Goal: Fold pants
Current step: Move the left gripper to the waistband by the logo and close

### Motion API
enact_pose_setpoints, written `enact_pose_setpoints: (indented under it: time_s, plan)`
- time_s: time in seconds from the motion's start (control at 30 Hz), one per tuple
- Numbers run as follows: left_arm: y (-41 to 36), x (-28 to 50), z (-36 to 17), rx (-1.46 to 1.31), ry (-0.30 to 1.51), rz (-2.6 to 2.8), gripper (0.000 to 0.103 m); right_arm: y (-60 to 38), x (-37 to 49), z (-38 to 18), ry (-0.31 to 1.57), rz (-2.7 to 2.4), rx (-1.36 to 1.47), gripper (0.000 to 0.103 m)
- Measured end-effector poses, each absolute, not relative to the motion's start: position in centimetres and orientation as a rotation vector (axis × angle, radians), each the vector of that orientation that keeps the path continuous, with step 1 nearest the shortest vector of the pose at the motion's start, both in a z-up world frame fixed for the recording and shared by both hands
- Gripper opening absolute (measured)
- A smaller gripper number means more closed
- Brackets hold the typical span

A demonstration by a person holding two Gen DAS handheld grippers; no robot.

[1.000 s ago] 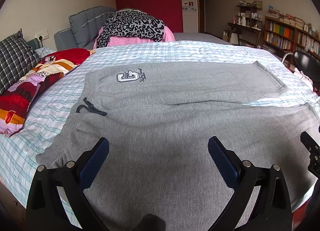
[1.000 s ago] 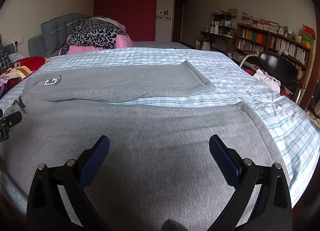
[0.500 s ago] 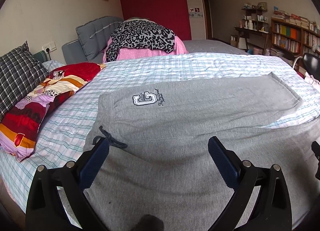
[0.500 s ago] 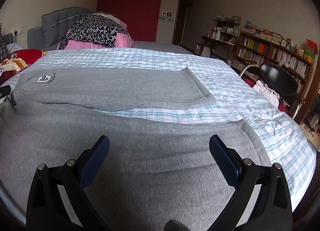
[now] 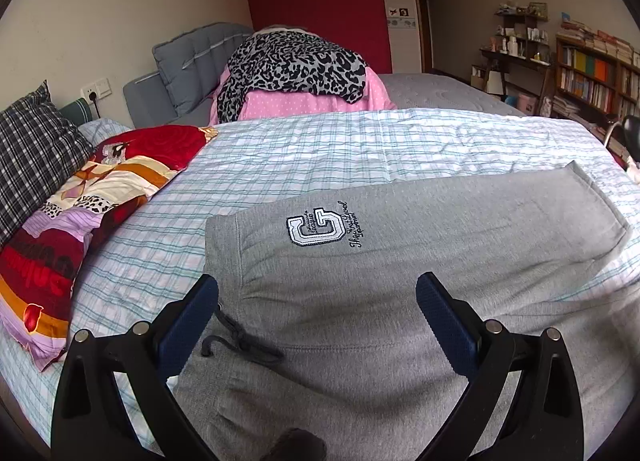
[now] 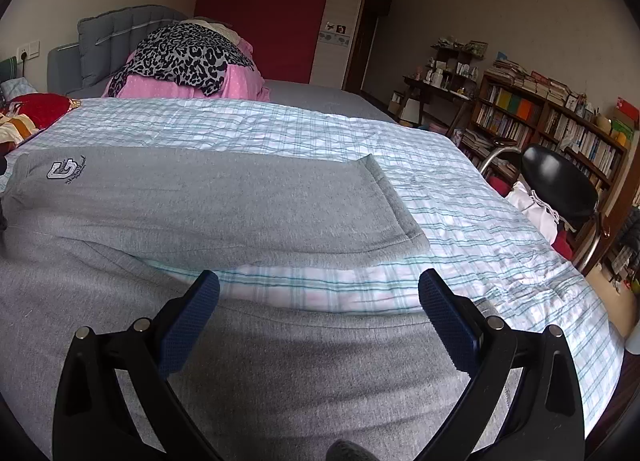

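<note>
Pants (image 5: 400,261) lie flat across the bed (image 5: 320,149), waistband left, legs running right, not yet folded. Left gripper (image 5: 318,311) is wide, empty, over the waistband by the drawstring (image 5: 240,343). Right gripper (image 6: 319,307) is wide, empty, over the near leg (image 6: 280,361), with a strip of sheet showing between it and the far leg (image 6: 240,205). Likely step: grab the near leg's edge at both ends. Pinch only that leg's layers, not the sheet, keep the drawstring out of the left jaws, lift both ends level, and lay edge on edge over the far leg.
</note>
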State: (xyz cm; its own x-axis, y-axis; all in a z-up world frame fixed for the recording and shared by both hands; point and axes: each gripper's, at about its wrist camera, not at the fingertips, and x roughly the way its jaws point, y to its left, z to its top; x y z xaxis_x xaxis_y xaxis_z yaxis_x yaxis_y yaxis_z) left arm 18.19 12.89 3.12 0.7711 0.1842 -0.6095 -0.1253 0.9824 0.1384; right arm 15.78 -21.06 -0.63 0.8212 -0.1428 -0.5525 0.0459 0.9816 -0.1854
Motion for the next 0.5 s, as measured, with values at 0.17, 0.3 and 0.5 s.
enact_pose_setpoints:
  time_s: [0.17,0.3,0.5]
  plan:
    - [16.1,22.2,2.6,0.041,0.744,0.138,0.098,-22.1,18.4,-0.6,0.645,-0.092,-0.133,0.1]
    - [18.9,25.6,1.7,0.027,0.787,0.142,0.098,-22.8,20.3,-0.9,0.669,-0.081,-0.115,0.1]
    - [23.5,30.8,-0.2,-0.059,0.877,0.113,0.098,-23.6,23.5,-1.9,0.735,-0.058,-0.077,0.1]
